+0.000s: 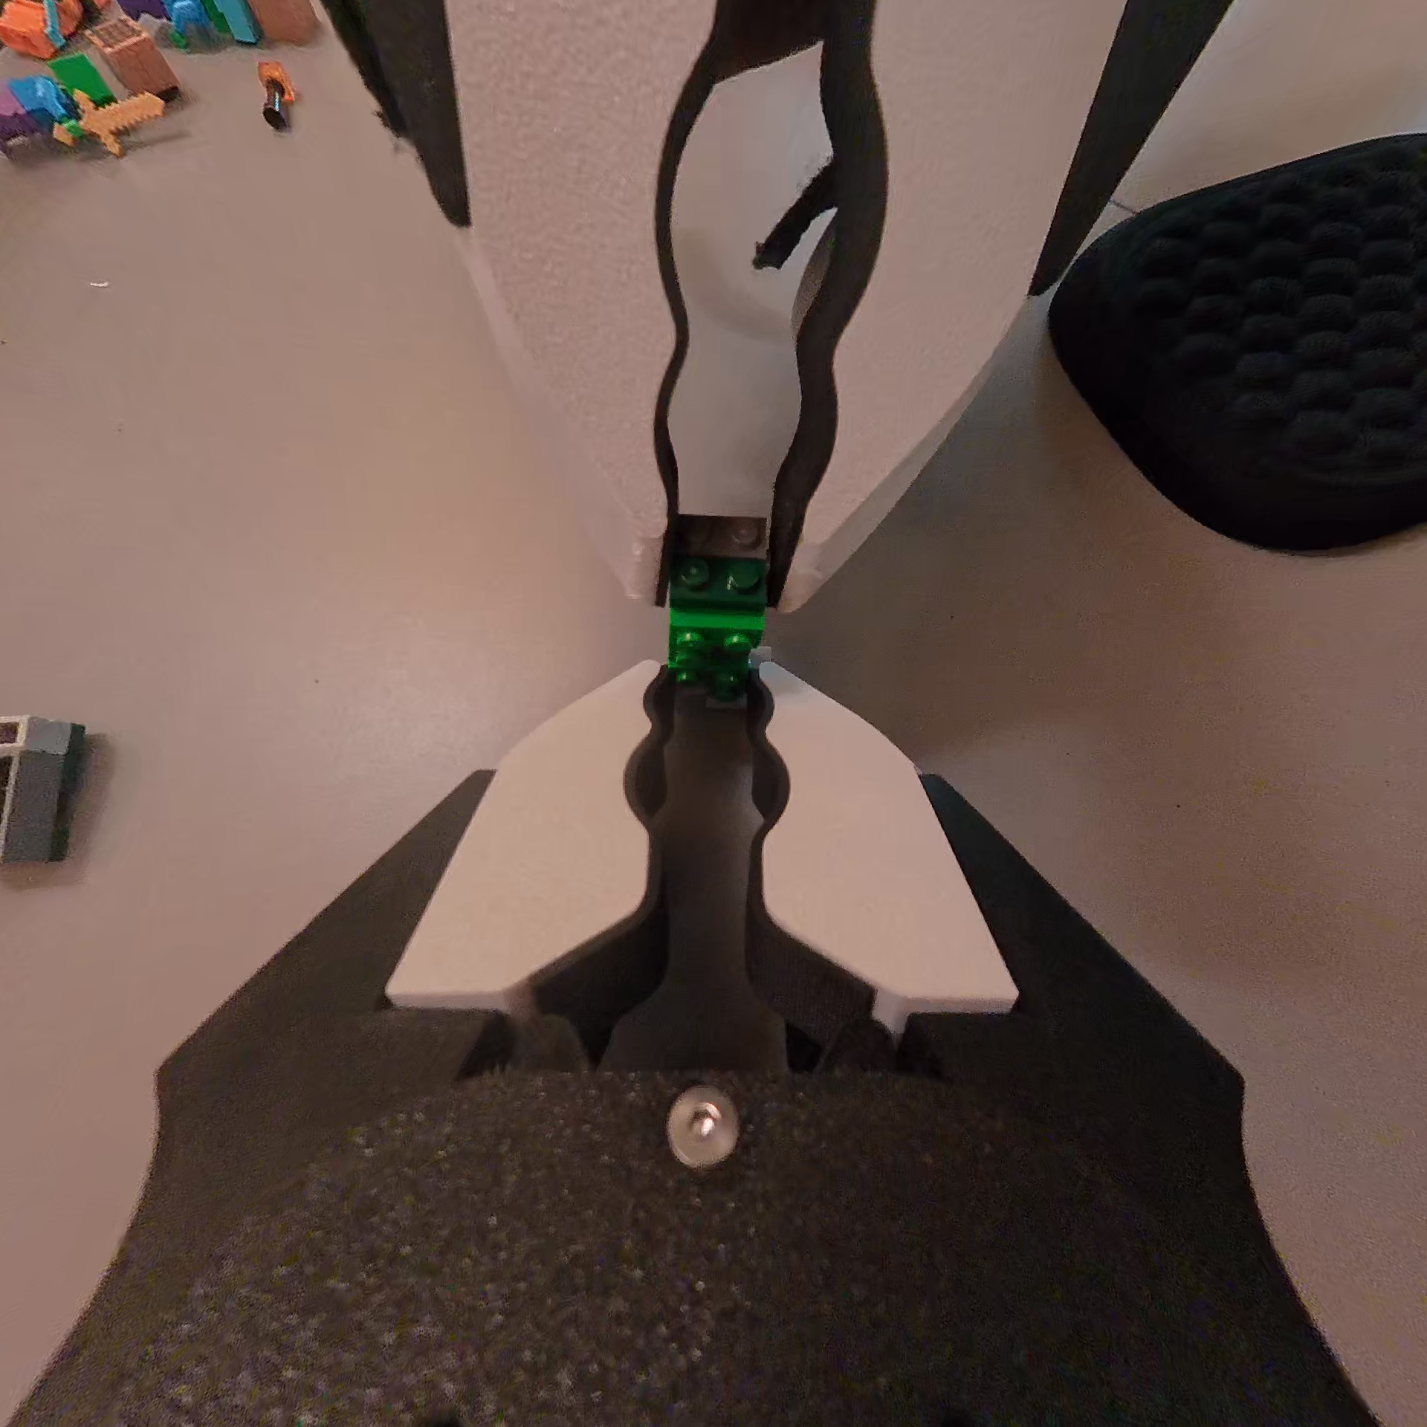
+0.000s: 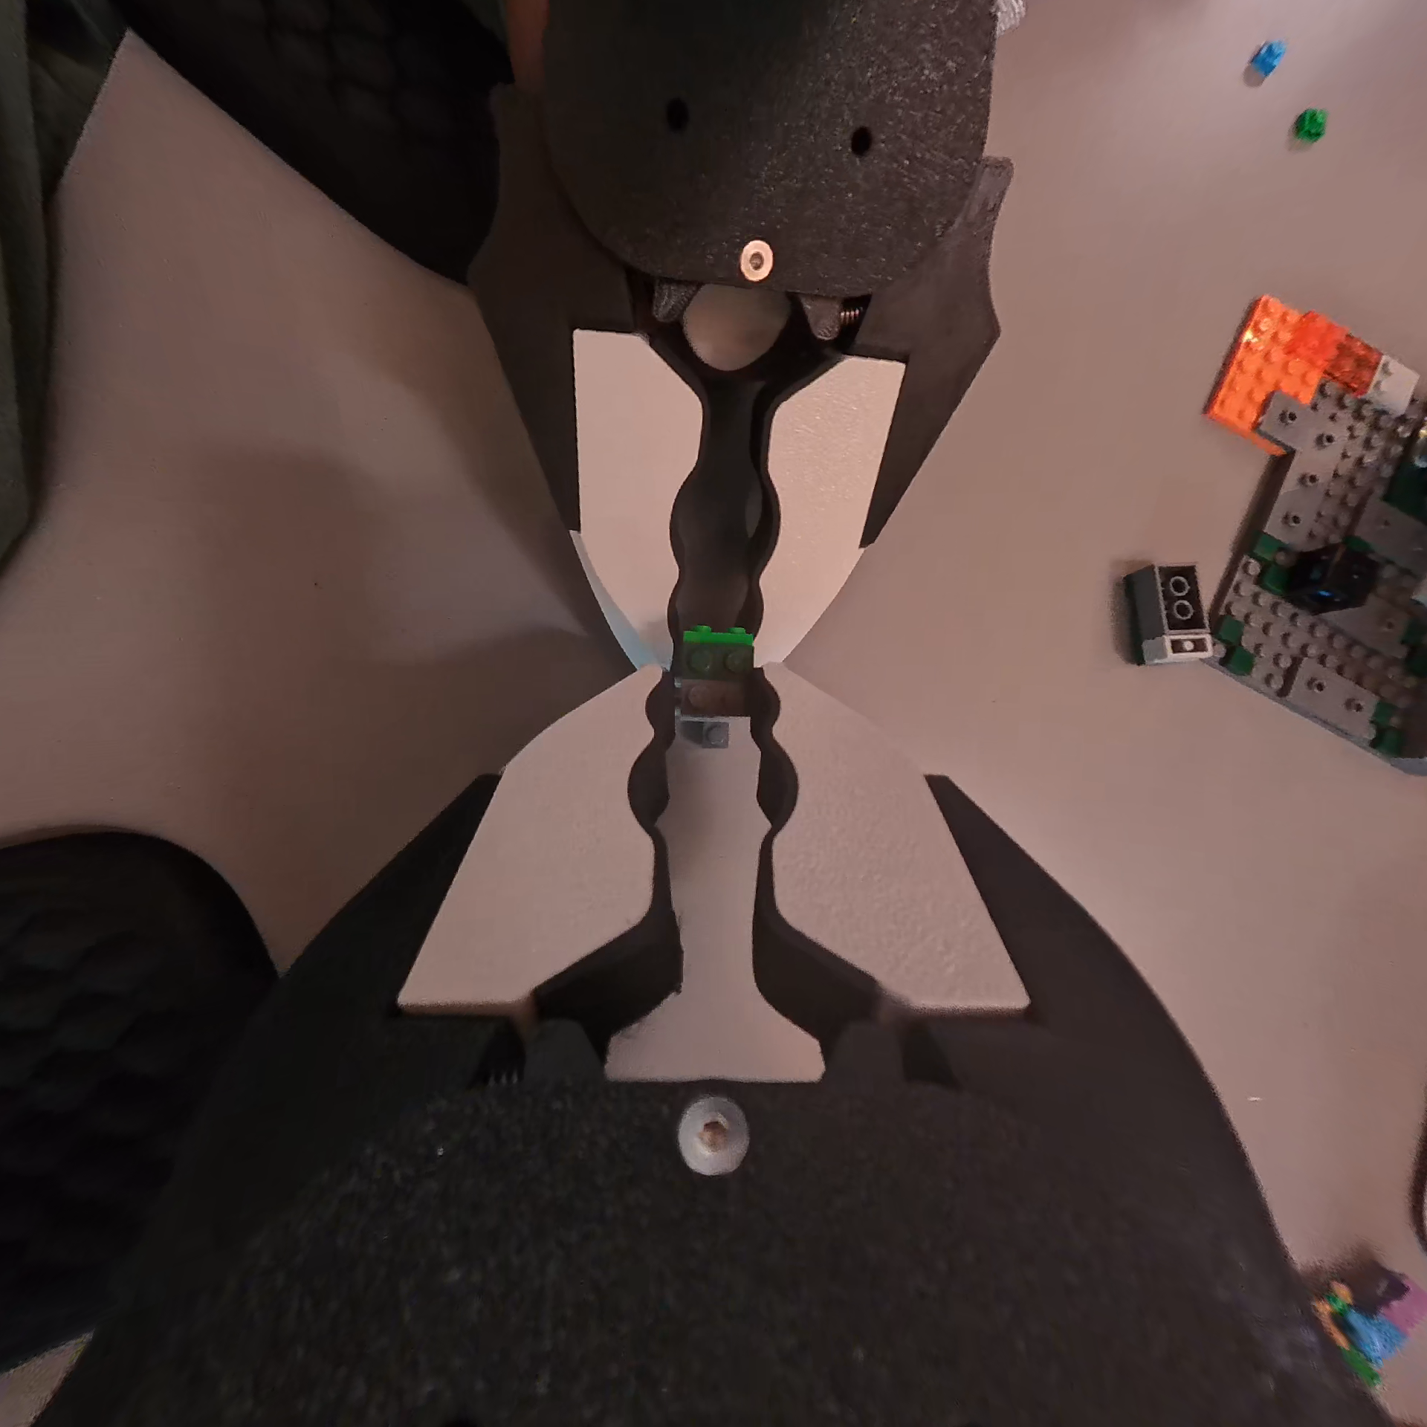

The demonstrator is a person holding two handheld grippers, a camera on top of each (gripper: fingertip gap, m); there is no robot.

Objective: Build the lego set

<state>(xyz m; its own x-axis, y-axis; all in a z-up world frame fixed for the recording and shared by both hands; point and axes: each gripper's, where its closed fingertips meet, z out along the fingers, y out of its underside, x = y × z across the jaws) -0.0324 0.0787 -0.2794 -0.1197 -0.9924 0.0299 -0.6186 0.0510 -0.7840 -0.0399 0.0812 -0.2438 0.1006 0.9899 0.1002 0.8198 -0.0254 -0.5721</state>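
Studded green-brown-grey brick stack (image 1: pixel 716 618) between grippers

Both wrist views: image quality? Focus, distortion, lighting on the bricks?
Left wrist view: strong fisheye bending, warm dim light, the green brick sharp and saturated, the loose Lego pile at the corner softer. Right wrist view: same bending, darker; the small brick stack sits in shadow between the fingers, bottom-right corner pieces smeared, orange plate glowing brightly.

Home-like play spot: pale tabletop (image 1: pixel 309 463), scattered toy bricks (image 1: pixel 93 85).
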